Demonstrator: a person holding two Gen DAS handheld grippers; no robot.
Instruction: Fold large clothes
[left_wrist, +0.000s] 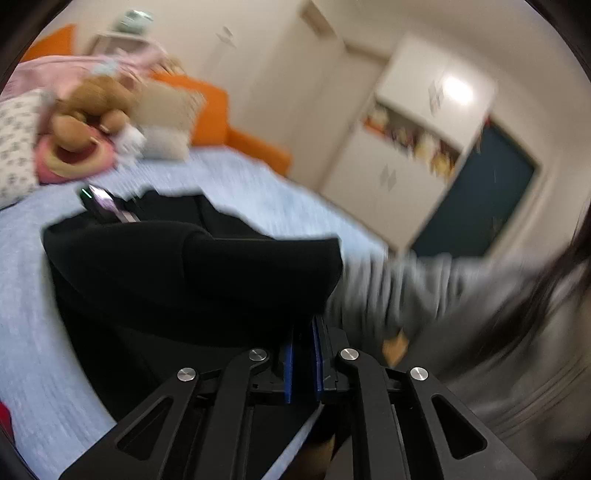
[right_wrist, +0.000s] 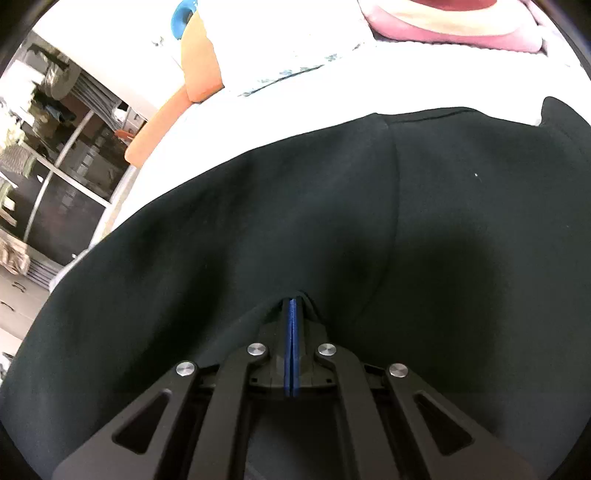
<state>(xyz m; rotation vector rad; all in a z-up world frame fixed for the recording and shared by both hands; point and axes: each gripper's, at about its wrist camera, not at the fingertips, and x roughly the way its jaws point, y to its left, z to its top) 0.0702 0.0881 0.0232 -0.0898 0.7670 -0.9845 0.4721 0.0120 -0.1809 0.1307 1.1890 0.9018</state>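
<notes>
Spreading across the pale blue bedspread (left_wrist: 229, 177) at centre frame, the black garment (left_wrist: 192, 273) is matte, heavy knit with one seam, lying directly ahead of both claws. The right claw (right_wrist: 293, 306) pinches its near edge, pads together; the left claw (left_wrist: 303, 332) grips a bulging fold, slightly parted.

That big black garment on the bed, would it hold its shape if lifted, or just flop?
The black fabric garment probably flops: it drapes in soft rounded folds over the pale blue bedspread. It looks thickish, so likely fairly heavy. The matte cloth seems unlikely to slip.
</notes>
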